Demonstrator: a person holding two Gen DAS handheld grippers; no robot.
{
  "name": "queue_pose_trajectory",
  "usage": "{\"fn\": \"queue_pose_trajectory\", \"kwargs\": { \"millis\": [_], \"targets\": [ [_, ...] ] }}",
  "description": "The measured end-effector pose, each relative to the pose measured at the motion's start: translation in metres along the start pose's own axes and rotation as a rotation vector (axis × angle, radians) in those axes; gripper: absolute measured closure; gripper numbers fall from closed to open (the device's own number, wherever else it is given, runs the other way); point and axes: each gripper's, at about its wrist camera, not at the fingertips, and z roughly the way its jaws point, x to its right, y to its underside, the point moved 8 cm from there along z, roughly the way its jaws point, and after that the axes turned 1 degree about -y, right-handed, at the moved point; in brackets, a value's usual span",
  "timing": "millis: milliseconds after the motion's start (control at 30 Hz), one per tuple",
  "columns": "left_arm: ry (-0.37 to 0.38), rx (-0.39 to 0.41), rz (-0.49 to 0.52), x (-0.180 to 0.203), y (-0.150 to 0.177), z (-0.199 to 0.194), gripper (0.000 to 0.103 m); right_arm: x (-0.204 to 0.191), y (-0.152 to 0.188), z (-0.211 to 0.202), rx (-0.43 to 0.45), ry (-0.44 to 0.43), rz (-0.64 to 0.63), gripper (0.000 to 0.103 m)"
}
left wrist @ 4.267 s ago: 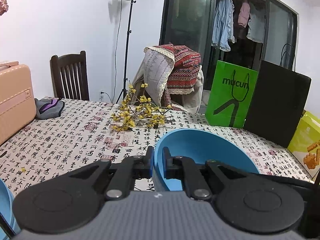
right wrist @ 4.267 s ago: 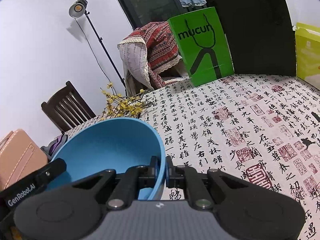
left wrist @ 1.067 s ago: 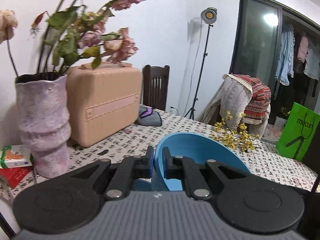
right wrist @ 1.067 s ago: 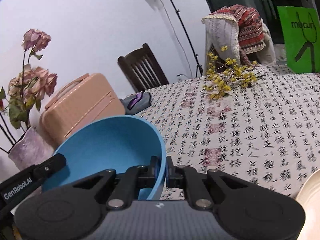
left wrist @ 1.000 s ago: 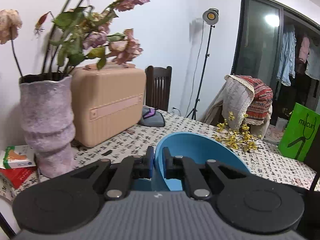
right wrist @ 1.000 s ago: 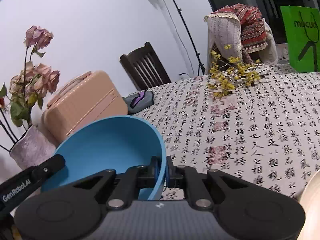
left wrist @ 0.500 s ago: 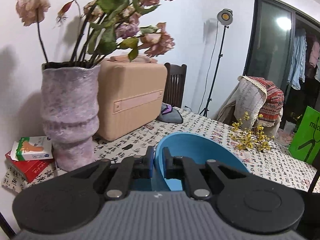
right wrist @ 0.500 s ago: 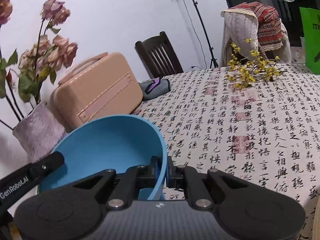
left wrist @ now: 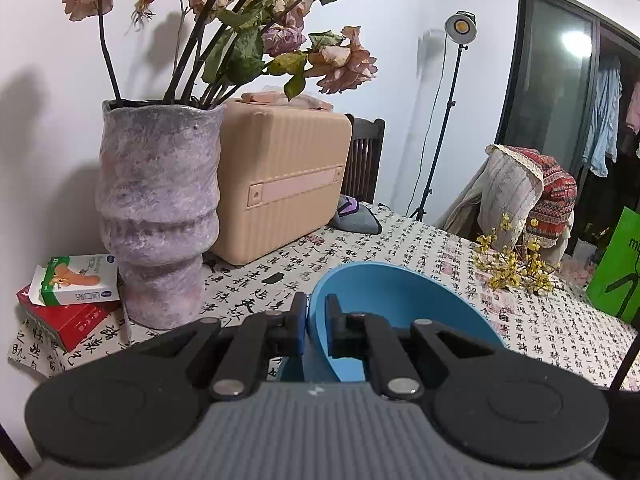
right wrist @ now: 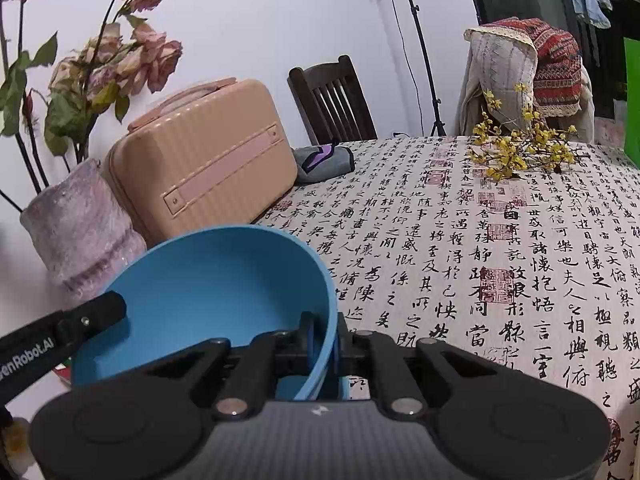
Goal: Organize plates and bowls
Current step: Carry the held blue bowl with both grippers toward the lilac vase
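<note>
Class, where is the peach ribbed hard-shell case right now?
In the left wrist view the peach ribbed hard-shell case stands left of centre on the table, between the purple stone-look vase and the dark wooden chair.

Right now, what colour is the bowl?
Blue; the bowl shows best in the right wrist view.

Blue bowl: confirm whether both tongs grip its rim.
Yes, the left tongs and right tongs each pinch the blue bowl's rim.

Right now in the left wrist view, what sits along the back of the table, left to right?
Small boxes → vase → beige case → grey pouch → yellow flower sprig → green bag.
</note>
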Motion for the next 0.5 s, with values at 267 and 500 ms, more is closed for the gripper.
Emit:
{"fn": "queue_pose_trajectory", "kwargs": {
  "millis": [267, 500],
  "targets": [
    [-0.009, 0.001, 0.021, -0.003, 0.008, 0.003, 0.094, -0.006, 0.004, 0.002, 0.022, 0.022, -0.078, 0.093],
    [-0.016, 0.006, 0.065, -0.001, 0.018, 0.006, 0.094, -0.01, 0.01, 0.004, 0.055, 0.06, -0.159, 0.092]
  ]
}}
